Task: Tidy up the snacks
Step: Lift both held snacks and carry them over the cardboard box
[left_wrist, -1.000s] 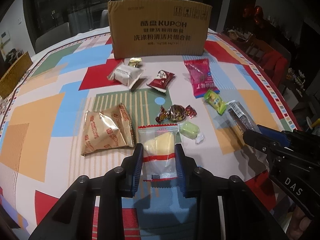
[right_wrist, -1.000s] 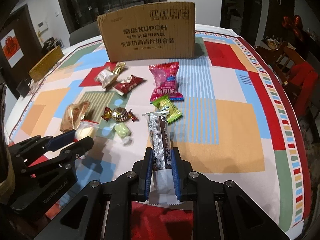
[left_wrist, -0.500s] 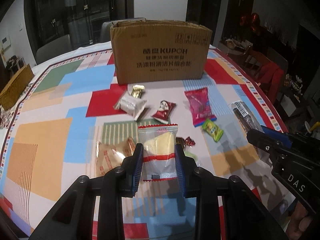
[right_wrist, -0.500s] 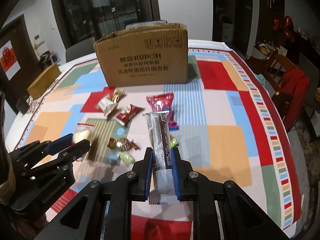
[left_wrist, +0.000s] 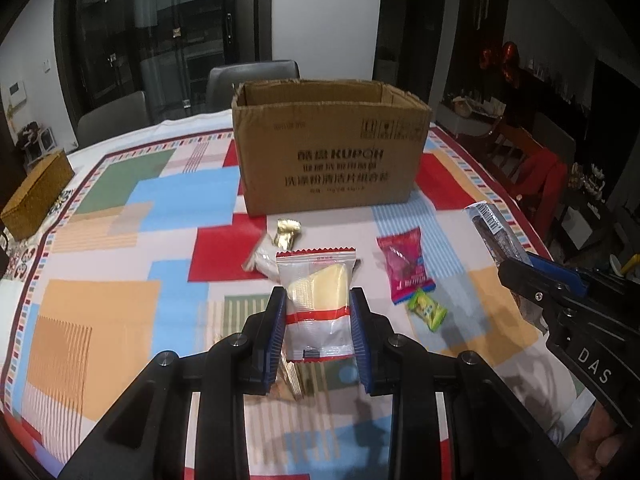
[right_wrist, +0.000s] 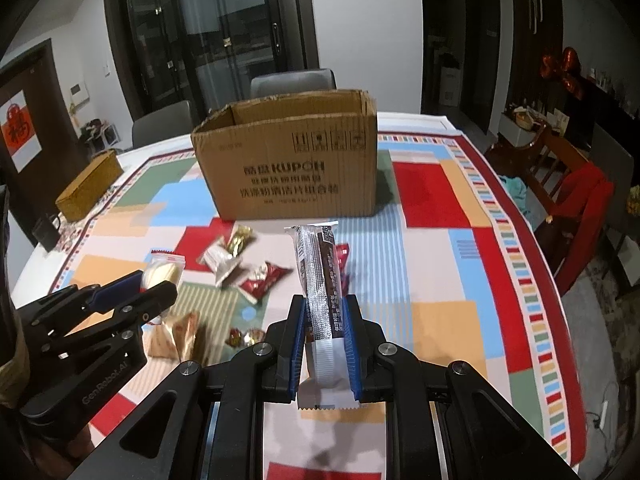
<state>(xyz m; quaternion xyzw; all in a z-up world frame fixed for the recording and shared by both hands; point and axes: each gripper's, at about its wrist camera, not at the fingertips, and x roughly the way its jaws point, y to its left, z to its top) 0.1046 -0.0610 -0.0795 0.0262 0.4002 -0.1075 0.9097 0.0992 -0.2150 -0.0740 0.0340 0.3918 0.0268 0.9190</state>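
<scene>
Left gripper clamped on clear packet with pale yellow cake, held near of open brown cardboard box. Right gripper pinching dark silver-striped snack bar by its tail. Might droop, clip the box's near wall. Both lifted higher than a second ago, box mouth now visible.

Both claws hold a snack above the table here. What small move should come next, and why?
Probably carry both forward and up over the box. The left claw is shut on the cake pack, the right claw on the bar, both clear of the table. The box stands ahead with its top open, its rim above the snacks in both views.
</scene>
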